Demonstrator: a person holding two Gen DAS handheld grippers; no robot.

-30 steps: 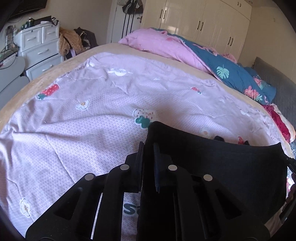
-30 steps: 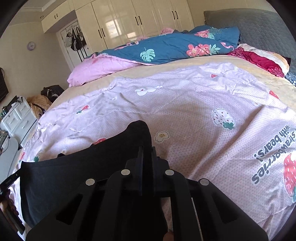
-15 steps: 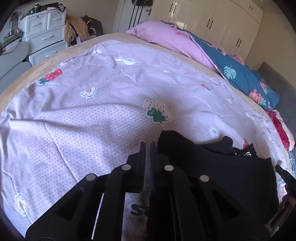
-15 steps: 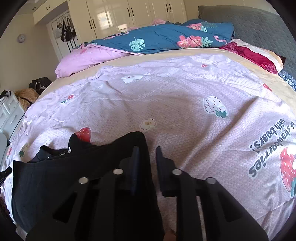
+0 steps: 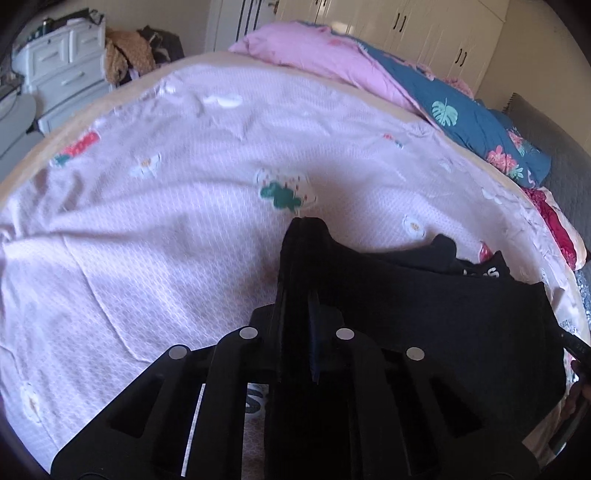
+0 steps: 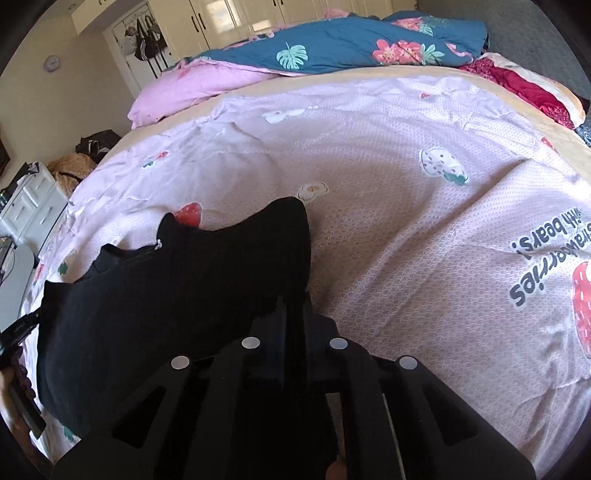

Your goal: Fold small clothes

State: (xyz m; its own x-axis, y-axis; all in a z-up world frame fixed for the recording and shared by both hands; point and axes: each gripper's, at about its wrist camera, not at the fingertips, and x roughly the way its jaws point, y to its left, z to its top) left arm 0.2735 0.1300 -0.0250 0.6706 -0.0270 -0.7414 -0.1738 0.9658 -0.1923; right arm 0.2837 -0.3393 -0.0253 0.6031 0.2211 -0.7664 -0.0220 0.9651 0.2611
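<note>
Both grippers are seen closed on a black garment [image 5: 424, 314]: the left gripper [image 5: 295, 325] is clamped on one corner, the right gripper [image 6: 293, 317] on the other, with cloth pinched between each pair of jaws. Between them the garment is stretched as one dark panel over the near edge of the bed, its gripped edge raised and folded forward. Just beyond that edge, a second black layer with white lettering [image 5: 484, 273] is left uncovered on the sheet [image 5: 166, 240].

The step in hand is judged to be a fold of the near half over the far half. It would be done well if both corners were carried forward level and at one pace, so that no slack or twist is let into the panel, and if they were laid down on the far layer's edge before the jaws are opened. A skewed fold is the risk if one side is led ahead.

Farther off, a pink pillow [image 5: 314, 55] and a blue floral quilt [image 6: 351, 40] are piled at the bed's far side, with wardrobes [image 5: 424, 22] behind.
</note>
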